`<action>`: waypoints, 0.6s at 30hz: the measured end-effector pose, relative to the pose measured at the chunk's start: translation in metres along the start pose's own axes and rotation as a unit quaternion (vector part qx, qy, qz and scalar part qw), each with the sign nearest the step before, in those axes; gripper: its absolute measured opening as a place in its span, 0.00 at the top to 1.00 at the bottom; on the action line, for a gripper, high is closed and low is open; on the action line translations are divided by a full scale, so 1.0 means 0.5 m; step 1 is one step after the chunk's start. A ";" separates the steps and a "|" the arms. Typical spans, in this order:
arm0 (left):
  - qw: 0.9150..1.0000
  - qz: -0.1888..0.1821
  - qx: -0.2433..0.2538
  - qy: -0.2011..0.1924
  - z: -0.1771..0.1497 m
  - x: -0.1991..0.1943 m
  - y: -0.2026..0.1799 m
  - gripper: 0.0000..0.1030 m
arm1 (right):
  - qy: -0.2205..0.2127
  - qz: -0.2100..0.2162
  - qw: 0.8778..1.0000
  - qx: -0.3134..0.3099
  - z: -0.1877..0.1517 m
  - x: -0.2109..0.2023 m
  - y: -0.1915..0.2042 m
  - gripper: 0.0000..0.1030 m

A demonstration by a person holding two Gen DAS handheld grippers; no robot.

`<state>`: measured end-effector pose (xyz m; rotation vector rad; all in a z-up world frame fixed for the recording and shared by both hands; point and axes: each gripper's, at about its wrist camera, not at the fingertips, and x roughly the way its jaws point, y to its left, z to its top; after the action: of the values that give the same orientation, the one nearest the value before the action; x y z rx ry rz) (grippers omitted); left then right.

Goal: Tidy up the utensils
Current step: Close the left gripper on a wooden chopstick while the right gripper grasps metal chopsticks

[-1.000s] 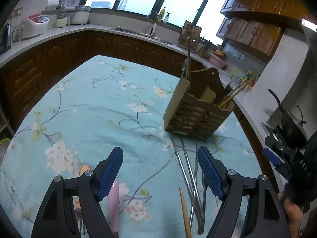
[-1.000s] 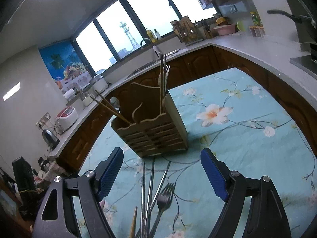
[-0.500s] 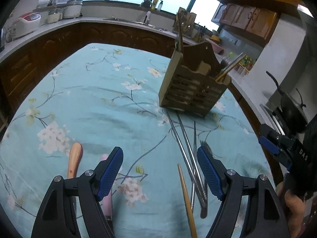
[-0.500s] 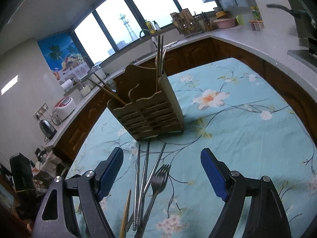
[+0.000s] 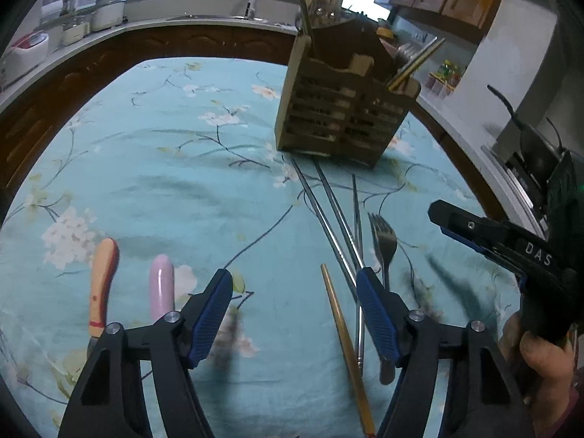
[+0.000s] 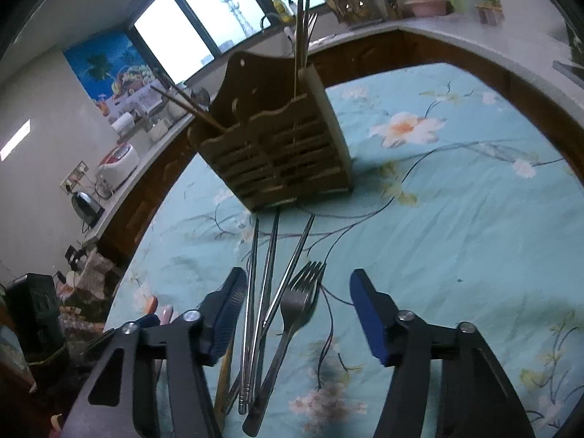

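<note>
- Slatted wooden utensil caddy (image 5: pixel 343 124), upright on the teal floral tablecloth (image 5: pixel 164 168); metal chopsticks and a fork standing in one compartment, brown chopsticks leaning out of another.
- Three loose steel chopsticks (image 6: pixel 268 266), flat on the cloth just in front of the caddy, fanned apart at the far tips, bunched at the near ends.
- Steel four-tined fork (image 6: pixel 297 301), tines toward the caddy, lying beside and partly against the steel chopsticks.
- Single brass-coloured chopstick (image 5: pixel 345 343), near the steel set.
- Pink rounded handle (image 5: pixel 161 284) and orange wooden handle (image 5: pixel 103 281), side by side, well apart from the chopsticks.
- Left gripper (image 5: pixel 294 314): blue-padded jaws spread and closing, above bare cloth, nothing pinched; brass chopstick and steel chopsticks near its right finger.
- Right gripper (image 6: pixel 295 314): jaws spread and closing, straddling fork and steel chopsticks; pads not pressing on either.
</note>
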<state>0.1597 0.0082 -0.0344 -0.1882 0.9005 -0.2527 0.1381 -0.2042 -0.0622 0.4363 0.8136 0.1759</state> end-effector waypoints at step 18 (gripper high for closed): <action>0.997 0.009 0.058 0.050 0.002 0.106 -0.039 0.64 | 0.045 -0.007 0.999 -0.002 -0.009 0.057 -0.003 0.54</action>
<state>0.1891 -0.0261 -0.0682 -0.0611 0.9838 -0.2987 0.1540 -0.1953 -0.0845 0.4208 0.9037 0.1857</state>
